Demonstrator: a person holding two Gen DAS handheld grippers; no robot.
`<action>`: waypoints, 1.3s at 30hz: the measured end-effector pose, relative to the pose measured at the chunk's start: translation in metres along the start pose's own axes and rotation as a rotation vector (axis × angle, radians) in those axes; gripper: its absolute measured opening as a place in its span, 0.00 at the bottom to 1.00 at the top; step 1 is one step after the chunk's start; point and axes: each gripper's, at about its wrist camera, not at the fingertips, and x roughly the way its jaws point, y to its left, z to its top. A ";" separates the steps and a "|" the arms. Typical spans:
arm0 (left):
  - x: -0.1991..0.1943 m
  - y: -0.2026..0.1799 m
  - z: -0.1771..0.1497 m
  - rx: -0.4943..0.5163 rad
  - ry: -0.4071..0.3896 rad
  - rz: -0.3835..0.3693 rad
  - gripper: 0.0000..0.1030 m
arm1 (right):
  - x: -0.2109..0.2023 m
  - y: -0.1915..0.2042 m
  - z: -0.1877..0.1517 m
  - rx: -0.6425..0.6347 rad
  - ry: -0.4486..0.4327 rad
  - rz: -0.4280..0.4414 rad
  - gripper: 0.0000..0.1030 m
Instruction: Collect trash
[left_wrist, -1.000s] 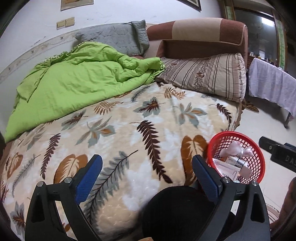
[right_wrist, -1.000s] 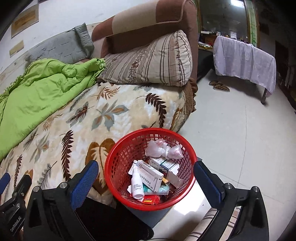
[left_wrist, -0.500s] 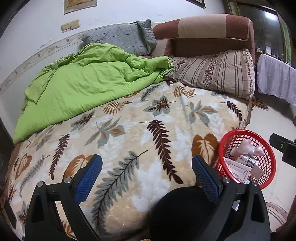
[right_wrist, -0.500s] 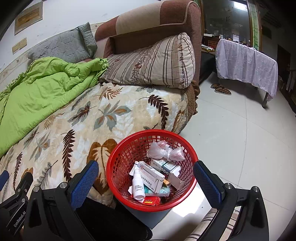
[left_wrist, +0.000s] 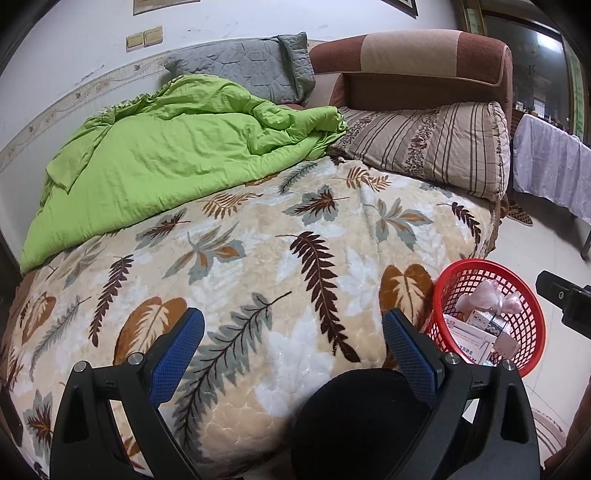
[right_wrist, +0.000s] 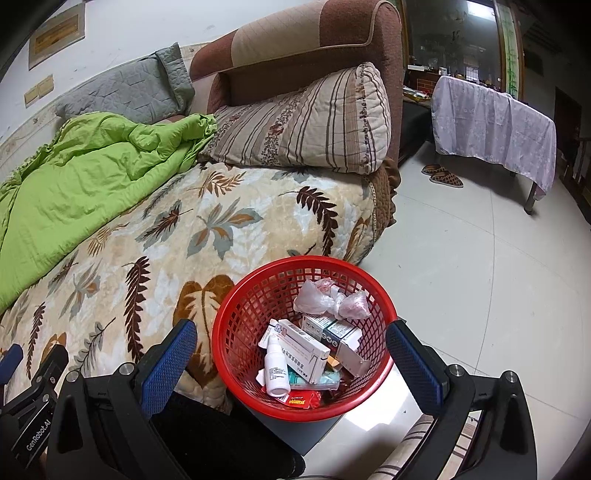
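Observation:
A red mesh basket (right_wrist: 236, 325) stands on a grey stool beside the bed and also shows in the left wrist view (left_wrist: 532, 354). It holds a white box (right_wrist: 303, 349), a small white bottle (right_wrist: 276, 371), a crumpled clear plastic bag (right_wrist: 328, 299) and other packets. My right gripper (right_wrist: 291, 350) is open and empty, hovering above the basket. My left gripper (left_wrist: 293, 343) is open and empty above the leaf-patterned blanket (left_wrist: 258, 258). No loose trash shows on the bed.
A green quilt (left_wrist: 166, 147) lies on the bed's far left, with a striped pillow (left_wrist: 436, 144) and a grey pillow (left_wrist: 251, 62) at the brown headboard. A cloth-covered table (right_wrist: 491, 118) and slippers (right_wrist: 441, 176) stand on the tiled floor at right.
Both grippers have drawn back and lifted slightly; the bed and basket sit lower and farther in view. Both stay open and empty.

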 end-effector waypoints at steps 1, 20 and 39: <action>0.000 0.000 0.000 0.000 -0.001 -0.002 0.94 | 0.000 0.000 0.000 0.000 0.000 0.000 1.00; 0.000 -0.003 0.000 0.003 0.002 -0.006 0.94 | 0.000 0.001 0.000 0.002 0.001 0.000 1.00; 0.000 -0.004 0.000 0.001 0.001 -0.006 0.94 | 0.003 0.001 -0.001 -0.001 0.005 0.000 1.00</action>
